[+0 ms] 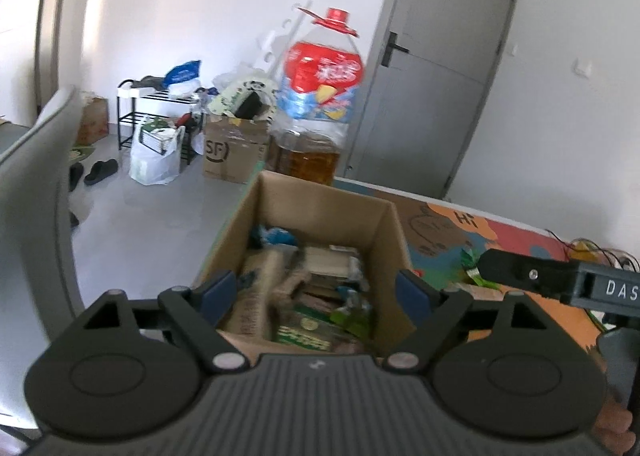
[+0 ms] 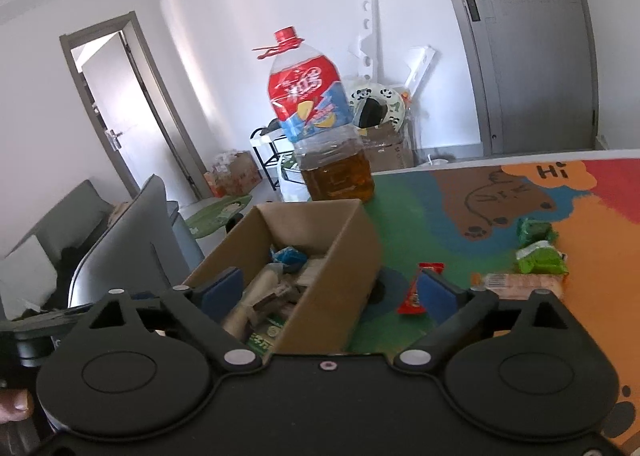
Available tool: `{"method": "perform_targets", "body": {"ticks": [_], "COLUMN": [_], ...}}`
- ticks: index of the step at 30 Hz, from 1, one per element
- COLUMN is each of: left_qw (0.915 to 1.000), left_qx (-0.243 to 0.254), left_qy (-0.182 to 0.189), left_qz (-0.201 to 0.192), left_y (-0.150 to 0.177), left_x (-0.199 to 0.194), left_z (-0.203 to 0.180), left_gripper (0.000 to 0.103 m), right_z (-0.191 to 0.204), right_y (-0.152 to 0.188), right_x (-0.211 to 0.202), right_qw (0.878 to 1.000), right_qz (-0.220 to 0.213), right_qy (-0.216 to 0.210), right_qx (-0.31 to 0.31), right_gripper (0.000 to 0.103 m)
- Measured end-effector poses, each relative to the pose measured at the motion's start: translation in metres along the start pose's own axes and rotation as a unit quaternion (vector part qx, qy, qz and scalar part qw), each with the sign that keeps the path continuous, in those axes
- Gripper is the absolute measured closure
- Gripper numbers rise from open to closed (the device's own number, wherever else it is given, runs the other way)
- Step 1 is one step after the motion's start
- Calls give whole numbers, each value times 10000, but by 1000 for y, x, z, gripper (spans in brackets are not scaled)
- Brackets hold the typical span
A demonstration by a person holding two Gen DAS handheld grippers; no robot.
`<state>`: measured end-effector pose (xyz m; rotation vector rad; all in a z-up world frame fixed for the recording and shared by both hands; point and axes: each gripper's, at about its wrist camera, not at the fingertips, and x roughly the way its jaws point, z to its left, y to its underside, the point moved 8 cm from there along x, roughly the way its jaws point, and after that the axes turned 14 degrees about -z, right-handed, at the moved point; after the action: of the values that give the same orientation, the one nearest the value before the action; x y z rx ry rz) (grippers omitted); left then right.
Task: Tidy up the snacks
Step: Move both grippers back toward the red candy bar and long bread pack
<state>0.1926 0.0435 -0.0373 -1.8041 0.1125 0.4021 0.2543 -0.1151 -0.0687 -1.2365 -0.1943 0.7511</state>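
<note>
An open cardboard box [image 1: 320, 200] stands on the colourful table mat [image 2: 440, 208], filled with several snack packets [image 1: 304, 316] in tan, green and blue. My left gripper [image 1: 316, 292] hangs open just above the box's near side, with nothing between its fingers. My right gripper [image 2: 330, 290] is also open and holds nothing; its jaws straddle the box's right wall [image 2: 336, 296]. On the mat to the right of the box lie a red packet [image 2: 416, 292], two green packets [image 2: 536, 232] [image 2: 542, 258] and a pale orange packet [image 2: 516, 282].
A large oil bottle [image 1: 316, 104] with a red cap stands right behind the box. A grey chair back [image 1: 36, 216] rises at the left of the table. Boxes, bags and a rack sit on the floor by the far wall.
</note>
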Motion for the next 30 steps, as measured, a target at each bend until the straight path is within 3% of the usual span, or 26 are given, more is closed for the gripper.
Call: {"method": "perform_targets", "body": {"ticks": [4, 14, 24, 30], "left_qw": [10000, 9992, 9978, 9972], "left_qx": [50, 106, 263, 416], "left_qy": [83, 394, 610, 624], "left_qz": [-19, 20, -4, 27], "left_y": [-2, -1, 4, 12], "left_x": [3, 10, 20, 34], "left_z": [-16, -57, -95, -119], "left_gripper": [17, 17, 17, 27], "right_z": [-22, -82, -125, -144], "right_y": [-2, -4, 4, 7], "right_x": [-5, -18, -28, -27], "right_qw": [9998, 9982, 9969, 9959], "right_qz": [-36, -90, -8, -44], "right_qy": [171, 595, 742, 808], "right_qx": [-112, -49, 272, 409], "right_gripper": [0, 0, 0, 0]}}
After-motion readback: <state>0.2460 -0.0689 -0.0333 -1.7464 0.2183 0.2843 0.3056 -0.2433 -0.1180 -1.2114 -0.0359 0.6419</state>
